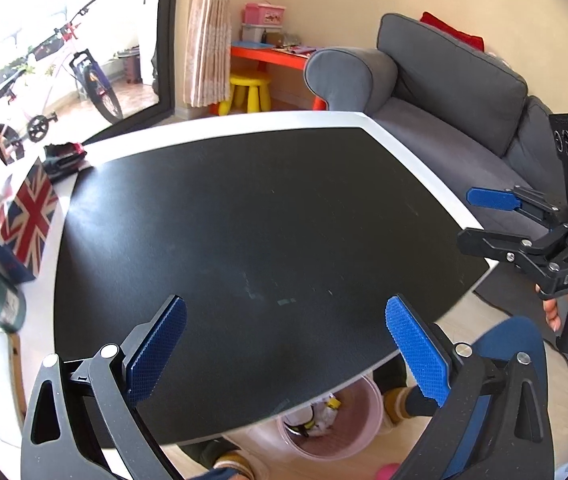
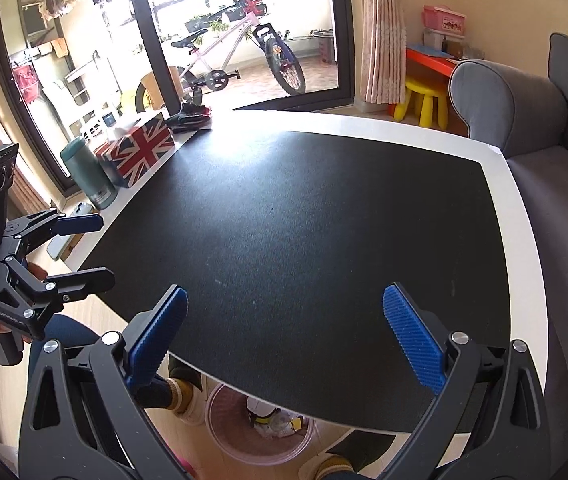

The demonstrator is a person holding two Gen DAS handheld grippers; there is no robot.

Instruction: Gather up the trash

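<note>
A pink trash bin stands on the floor under the table's near edge, with several pieces of trash inside; it also shows in the right wrist view. My left gripper is open and empty above the black table mat. My right gripper is open and empty above the mat. Each gripper shows in the other's view, the right one and the left one, both held off the table's near corners. No trash shows on the mat.
A Union Jack tissue box, a green flask and a dark pouch sit along the table's left edge. A grey sofa stands right of the table. My feet flank the bin.
</note>
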